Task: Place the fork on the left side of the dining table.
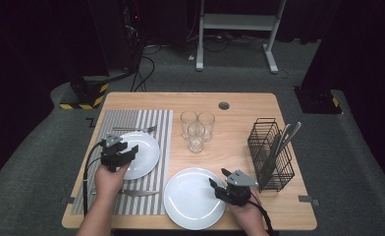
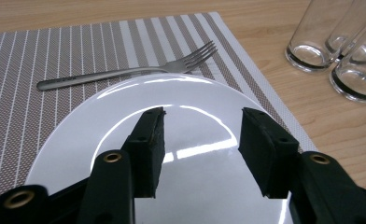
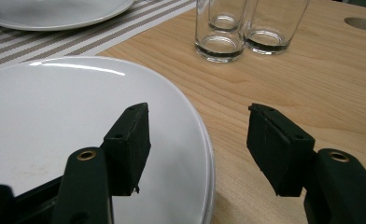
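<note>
Wooden table [image 1: 239, 103] with striped placemat [image 1: 156, 123]: left gripper [image 2: 202, 135], jaws parted and empty, hovers over the mat's plate [image 2: 209, 93]. Right gripper [image 3: 197, 140], likewise unclenched, straddles the rim of the second plate [image 3: 55, 116], cut off below; a knife [image 1: 140, 193] is half hidden by the left hand [image 1: 109, 179].

Looking along our right gripper [image 3: 197, 116], we see its two black jaws standing apart with nothing between the pads. The left jaw hangs over the near white plate [image 3: 55, 116], the right one over bare wooden table [image 3: 312, 79], straddling the plate's rim. Farther off stand three clear glasses [image 3: 232, 28], beside a striped placemat [image 3: 78, 42] bearing a second plate [image 3: 55, 11].
</note>
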Available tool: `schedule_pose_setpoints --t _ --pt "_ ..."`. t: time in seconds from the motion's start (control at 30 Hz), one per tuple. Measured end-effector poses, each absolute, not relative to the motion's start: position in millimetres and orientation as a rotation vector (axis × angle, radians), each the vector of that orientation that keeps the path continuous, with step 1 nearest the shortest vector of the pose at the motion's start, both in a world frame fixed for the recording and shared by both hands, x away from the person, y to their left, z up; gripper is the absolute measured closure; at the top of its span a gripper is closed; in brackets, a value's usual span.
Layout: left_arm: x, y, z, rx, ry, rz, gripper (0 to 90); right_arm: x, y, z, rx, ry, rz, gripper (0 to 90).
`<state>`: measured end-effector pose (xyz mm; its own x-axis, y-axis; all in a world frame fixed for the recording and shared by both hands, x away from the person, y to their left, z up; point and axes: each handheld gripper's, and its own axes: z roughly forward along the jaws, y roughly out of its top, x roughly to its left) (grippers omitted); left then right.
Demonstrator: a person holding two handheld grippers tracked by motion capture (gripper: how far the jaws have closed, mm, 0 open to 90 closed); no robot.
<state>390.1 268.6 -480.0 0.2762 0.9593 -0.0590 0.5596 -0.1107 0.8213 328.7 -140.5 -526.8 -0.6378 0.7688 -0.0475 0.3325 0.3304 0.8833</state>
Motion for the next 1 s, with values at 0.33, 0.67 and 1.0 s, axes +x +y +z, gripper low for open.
schedule_pose_setpoints --t 0.33,0.67,1.0 --pt "372 270 -482 1.775 1.35 0.669 46.6 331 -143 -526 0.993 2.134 1.26 37.6" --pt "349 270 -483 1.781 1.325 0.687 46.9 333 -144 -525 1.02 2.147 1.252 34.0" --pt "329 277 -489 1.772 1.318 0.667 46.6 335 -144 -523 1.031 2.158 1.274 25.8"
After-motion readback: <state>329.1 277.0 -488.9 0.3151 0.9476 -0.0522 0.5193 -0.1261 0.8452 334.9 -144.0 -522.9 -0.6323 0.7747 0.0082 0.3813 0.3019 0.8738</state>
